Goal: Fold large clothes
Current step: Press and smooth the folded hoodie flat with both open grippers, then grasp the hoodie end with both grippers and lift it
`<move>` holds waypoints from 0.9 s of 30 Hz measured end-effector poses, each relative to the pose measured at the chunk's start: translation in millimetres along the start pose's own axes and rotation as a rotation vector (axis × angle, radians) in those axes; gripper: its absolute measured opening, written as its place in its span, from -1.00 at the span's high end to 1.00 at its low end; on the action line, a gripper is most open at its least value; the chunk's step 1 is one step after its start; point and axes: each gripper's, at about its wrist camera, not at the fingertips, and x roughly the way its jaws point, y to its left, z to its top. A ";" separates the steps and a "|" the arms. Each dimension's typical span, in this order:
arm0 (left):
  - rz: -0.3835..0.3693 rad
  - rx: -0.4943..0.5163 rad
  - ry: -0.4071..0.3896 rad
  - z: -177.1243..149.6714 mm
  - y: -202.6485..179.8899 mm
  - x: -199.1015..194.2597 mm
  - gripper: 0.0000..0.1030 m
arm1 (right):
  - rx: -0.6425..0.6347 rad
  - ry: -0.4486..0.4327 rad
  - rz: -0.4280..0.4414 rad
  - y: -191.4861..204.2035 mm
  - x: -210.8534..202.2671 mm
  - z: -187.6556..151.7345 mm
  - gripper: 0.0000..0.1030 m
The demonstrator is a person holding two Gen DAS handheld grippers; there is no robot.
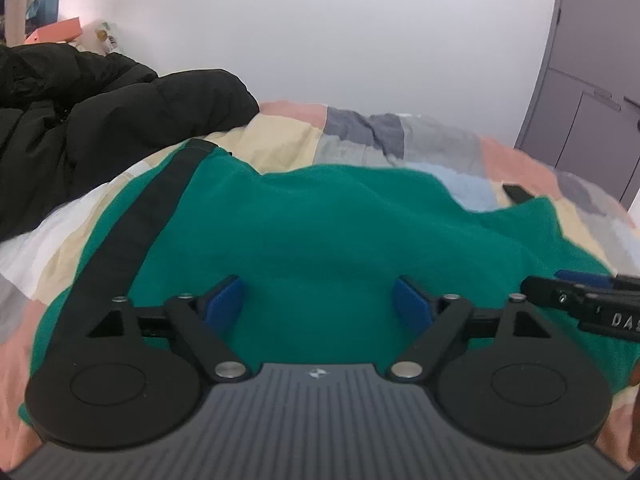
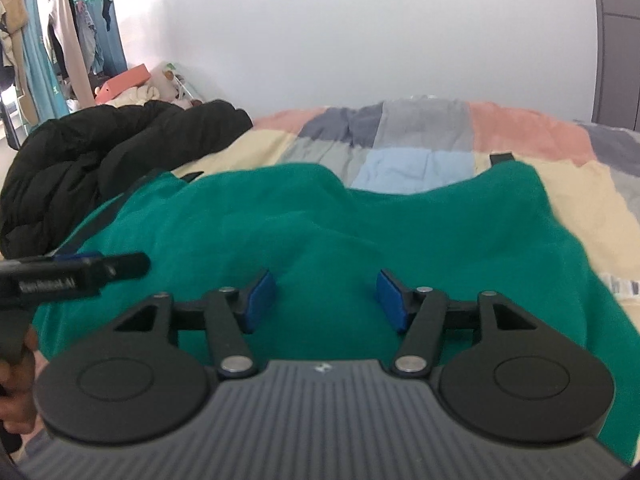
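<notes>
A large green garment (image 1: 320, 236) with a black stripe (image 1: 148, 216) along its left side lies spread over the bed; in the right wrist view the same green garment (image 2: 400, 232) fills the middle. My left gripper (image 1: 319, 304) hovers over the near part of the cloth, jaws wide apart, nothing between the blue pads (image 1: 224, 300). My right gripper (image 2: 326, 300) stands open above the cloth too, its blue pads (image 2: 390, 300) bare. Each gripper shows at the edge of the other's view: the right gripper (image 1: 584, 300), the left gripper (image 2: 72, 272).
A patchwork quilt (image 2: 420, 136) covers the bed. A black puffer jacket (image 1: 100, 120) is heaped at the far left. A white wall (image 1: 360, 40) stands behind, grey cabinet doors (image 1: 592, 120) at right, hanging clothes (image 2: 60, 32) at far left. A hand (image 2: 16, 400) shows at the left edge.
</notes>
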 end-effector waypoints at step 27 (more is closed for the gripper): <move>-0.103 -0.243 0.082 -31.4 1.7 -80.1 -0.90 | 0.226 -0.003 0.096 -13.2 -69.7 -20.3 -0.34</move>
